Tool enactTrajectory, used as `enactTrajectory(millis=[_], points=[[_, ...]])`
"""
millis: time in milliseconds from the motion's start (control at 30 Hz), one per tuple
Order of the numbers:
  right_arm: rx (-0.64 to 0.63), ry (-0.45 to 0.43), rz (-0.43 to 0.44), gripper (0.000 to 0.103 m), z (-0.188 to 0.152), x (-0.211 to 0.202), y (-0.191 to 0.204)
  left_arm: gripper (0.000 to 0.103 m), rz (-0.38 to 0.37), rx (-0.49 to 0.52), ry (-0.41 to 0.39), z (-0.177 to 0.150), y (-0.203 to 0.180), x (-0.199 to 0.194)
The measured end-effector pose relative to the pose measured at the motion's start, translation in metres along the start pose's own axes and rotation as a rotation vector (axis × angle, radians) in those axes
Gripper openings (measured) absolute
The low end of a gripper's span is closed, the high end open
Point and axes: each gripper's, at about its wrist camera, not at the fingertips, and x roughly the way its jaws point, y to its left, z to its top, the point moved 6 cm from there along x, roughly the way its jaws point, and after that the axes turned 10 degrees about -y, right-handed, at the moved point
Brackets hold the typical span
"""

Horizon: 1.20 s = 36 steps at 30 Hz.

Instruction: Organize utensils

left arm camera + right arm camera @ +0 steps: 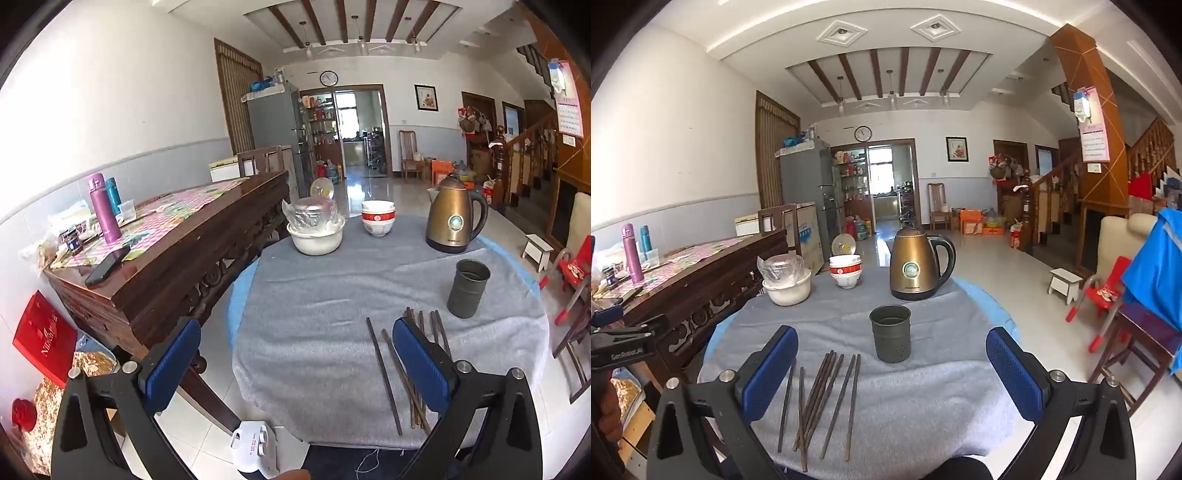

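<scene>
Several dark brown chopsticks [820,400] lie loose on the grey cloth of the round table [923,406], near its front edge. A dark grey metal holder cup [891,333] stands upright and empty just behind them. My right gripper [892,354] is open and empty, held above the front of the table, with the chopsticks below its left finger. My left gripper [295,345] is open and empty, at the table's left front edge. In the left wrist view the chopsticks [386,373] lie beside the right finger and the cup [468,288] stands further right.
A bronze kettle [916,267], stacked red-and-white bowls [846,271] and a white bowl with a plastic-wrapped dish [786,282] stand at the table's back. A dark wooden sideboard [177,251] is on the left. A red child's chair [1104,295] and a white stool [1065,284] are on the right.
</scene>
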Motion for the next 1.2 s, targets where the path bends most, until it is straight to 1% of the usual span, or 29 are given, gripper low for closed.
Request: enactTrajectory(millis=[33,67,100,133,167,200,267,333,533,667,1000,1200], points=[[0.012,0.010,0.005,0.103,-0.002,-0.001,0.000,0.103,0.008,0.007,-0.020,-0.001,0.000,-0.008],[0.019,0.019,0.007,0.103,-0.003,-0.002,0.000,0.103,0.009,0.021,-0.014,-0.002,-0.001,-0.014],[0.026,0.029,0.009,0.103,-0.005,-0.004,0.000,0.103,0.015,0.052,0.014,0.002,-0.006,-0.018],[0.064,0.039,0.002,0.103,-0.005,-0.004,-0.008,0.103,0.007,0.054,0.016,0.000,-0.007,-0.022],[0.051,0.034,-0.012,0.103,-0.005,-0.006,-0.006,0.103,0.008,0.074,0.027,-0.002,-0.016,-0.021],[0.042,0.037,-0.022,0.103,-0.005,-0.010,-0.001,0.103,0.006,0.068,0.047,-0.004,-0.017,-0.021],[0.084,0.084,-0.023,0.103,-0.009,-0.001,-0.006,0.103,-0.002,0.070,0.051,-0.008,-0.020,-0.025],[0.099,0.089,-0.024,0.103,-0.008,-0.002,-0.005,0.103,-0.013,0.070,0.070,-0.010,-0.022,-0.025],[0.104,0.106,0.001,0.103,-0.018,-0.002,0.001,0.103,-0.028,0.069,0.092,-0.014,-0.026,-0.026],[0.088,0.123,0.011,0.103,-0.024,-0.004,0.013,0.103,-0.026,0.066,0.094,-0.016,-0.023,-0.028],[0.100,0.172,0.039,0.103,-0.037,-0.009,0.029,0.103,-0.012,0.056,0.092,-0.016,-0.013,-0.032],[0.088,0.176,0.058,0.103,-0.037,-0.011,0.038,0.103,-0.015,0.050,0.107,-0.021,-0.010,-0.030]])
